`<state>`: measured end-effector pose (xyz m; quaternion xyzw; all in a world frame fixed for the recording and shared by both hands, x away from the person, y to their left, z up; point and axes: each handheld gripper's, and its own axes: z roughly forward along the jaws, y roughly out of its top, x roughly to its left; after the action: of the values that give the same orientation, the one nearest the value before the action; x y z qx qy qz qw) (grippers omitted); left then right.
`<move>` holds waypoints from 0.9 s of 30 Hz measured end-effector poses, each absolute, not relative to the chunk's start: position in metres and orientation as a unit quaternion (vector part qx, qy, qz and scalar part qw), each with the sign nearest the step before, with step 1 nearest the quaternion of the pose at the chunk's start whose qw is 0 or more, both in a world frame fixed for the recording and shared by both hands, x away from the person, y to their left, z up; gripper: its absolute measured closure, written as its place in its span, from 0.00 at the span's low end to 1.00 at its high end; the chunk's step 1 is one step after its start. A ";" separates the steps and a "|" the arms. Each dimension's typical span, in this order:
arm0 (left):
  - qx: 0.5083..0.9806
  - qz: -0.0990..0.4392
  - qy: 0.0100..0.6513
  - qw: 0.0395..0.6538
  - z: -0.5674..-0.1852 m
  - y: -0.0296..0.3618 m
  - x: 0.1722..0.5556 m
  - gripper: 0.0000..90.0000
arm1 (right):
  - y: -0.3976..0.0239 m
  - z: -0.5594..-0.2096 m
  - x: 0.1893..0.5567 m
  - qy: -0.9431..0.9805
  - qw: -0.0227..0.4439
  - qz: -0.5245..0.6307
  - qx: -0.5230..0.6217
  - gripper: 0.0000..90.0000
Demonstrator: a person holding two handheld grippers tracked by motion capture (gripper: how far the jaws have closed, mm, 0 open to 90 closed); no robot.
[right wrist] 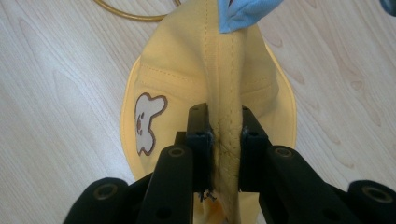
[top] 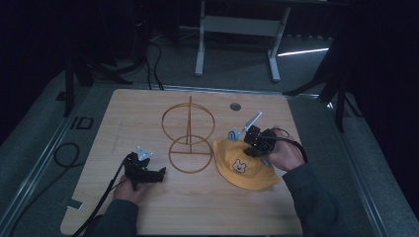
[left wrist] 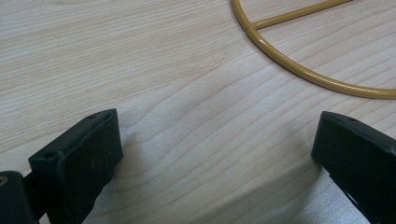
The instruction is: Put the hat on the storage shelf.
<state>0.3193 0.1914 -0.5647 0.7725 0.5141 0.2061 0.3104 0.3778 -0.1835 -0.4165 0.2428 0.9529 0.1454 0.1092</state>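
A: Right gripper [top: 253,140] — seen where?

B: Held in the right hand [top: 285,154] at the right side of the wooden table [top: 207,212], over the far edge of a yellow hat [top: 245,169]. From the right gripper view [right wrist: 219,140], clamped on a raised fold of the hat's crown, seam running straight between the two jaws.

A: And the hat itself?

B: Lay on the table right of centre, brim spread flat on the wood, crown pulled up into a ridge by the grip. Carried a small white bear patch [right wrist: 146,122] outlined in brown, left of the pinched seam. A bit of light blue fabric [right wrist: 243,13] at the top of the ridge; blue-and-white pieces [top: 244,129] also beside the hat's far edge from above, too small to identify.

A: Left gripper [top: 159,174]?

B: Low on the table at the left, in the left hand [top: 129,190], cable trailing toward the near edge. Jaws spread wide, bare wood between them [left wrist: 215,154], gripping nothing.

A: Anything between the two?

B: A gold wire stand [top: 189,134]: flat ring on the table, upright post, second ring standing vertical. Base ring just beside the hat's brim; an arc of it [left wrist: 303,70] just ahead of the left jaws.
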 end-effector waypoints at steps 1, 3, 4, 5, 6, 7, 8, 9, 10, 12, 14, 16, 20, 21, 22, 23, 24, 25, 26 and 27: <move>0.773 0.206 0.514 0.310 -0.565 0.191 0.319 0.02 | -0.185 -0.415 0.377 0.952 0.112 0.148 0.243 0.88; 0.773 0.206 0.514 0.310 -0.565 0.191 0.319 0.02 | -0.185 -0.414 0.376 0.952 0.112 0.148 0.242 0.88; 0.773 0.206 0.514 0.310 -0.565 0.191 0.319 0.02 | -0.186 -0.414 0.376 0.951 0.114 0.151 0.244 0.88; 0.773 0.206 0.514 0.310 -0.565 0.191 0.319 0.02 | -0.187 -0.413 0.375 0.951 0.115 0.153 0.243 0.88; 0.773 0.206 0.514 0.310 -0.565 0.191 0.319 0.02 | -0.187 -0.412 0.374 0.950 0.115 0.155 0.244 0.88; 0.773 0.206 0.514 0.310 -0.565 0.191 0.319 0.02 | -0.188 -0.411 0.374 0.950 0.117 0.157 0.245 0.88; 0.773 0.206 0.514 0.310 -0.565 0.191 0.319 0.02 | -0.189 -0.409 0.373 0.949 0.118 0.160 0.244 0.88; 0.773 0.206 0.514 0.310 -0.565 0.191 0.319 0.02 | -0.189 -0.407 0.372 0.948 0.121 0.162 0.244 0.88; 0.773 0.206 0.514 0.310 -0.565 0.191 0.319 0.02 | -0.189 -0.407 0.372 0.948 0.121 0.162 0.244 0.88; 0.773 0.206 0.514 0.310 -0.565 0.191 0.319 0.02 | -0.190 -0.405 0.370 0.948 0.122 0.165 0.243 0.88; 0.773 0.205 0.514 0.310 -0.565 0.191 0.319 0.02 | -0.192 -0.402 0.369 0.947 0.128 0.167 0.243 0.88; 0.773 0.205 0.514 0.310 -0.565 0.191 0.319 0.02 | -0.193 -0.400 0.368 0.946 0.133 0.169 0.244 0.88; 0.773 0.205 0.515 0.310 -0.565 0.191 0.319 0.02 | -0.195 -0.397 0.366 0.945 0.138 0.169 0.243 0.88; 0.773 0.205 0.515 0.310 -0.565 0.191 0.319 0.02 | -0.197 -0.396 0.365 0.945 0.140 0.169 0.242 0.88; 0.773 0.205 0.514 0.310 -0.565 0.191 0.319 0.02 | -0.197 -0.396 0.365 0.945 0.140 0.169 0.242 0.88; 0.773 0.205 0.514 0.310 -0.565 0.191 0.319 0.02 | -0.197 -0.396 0.365 0.944 0.142 0.169 0.244 0.88; 0.773 0.205 0.514 0.310 -0.565 0.191 0.319 0.02 | -0.198 -0.395 0.365 0.944 0.144 0.171 0.244 0.88; 0.773 0.205 0.515 0.310 -0.565 0.191 0.319 0.02 | -0.198 -0.394 0.365 0.943 0.144 0.173 0.246 0.88; 0.773 0.205 0.514 0.310 -0.565 0.191 0.319 0.02 | -0.199 -0.393 0.365 0.942 0.146 0.175 0.245 0.88; 0.773 0.205 0.514 0.310 -0.565 0.191 0.319 0.02 | -0.200 -0.393 0.365 0.942 0.147 0.177 0.245 0.88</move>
<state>0.3192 0.1914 -0.5646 0.7728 0.5143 0.2054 0.3099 0.3648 -0.1996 -0.3926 0.2447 0.9420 0.1766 0.1467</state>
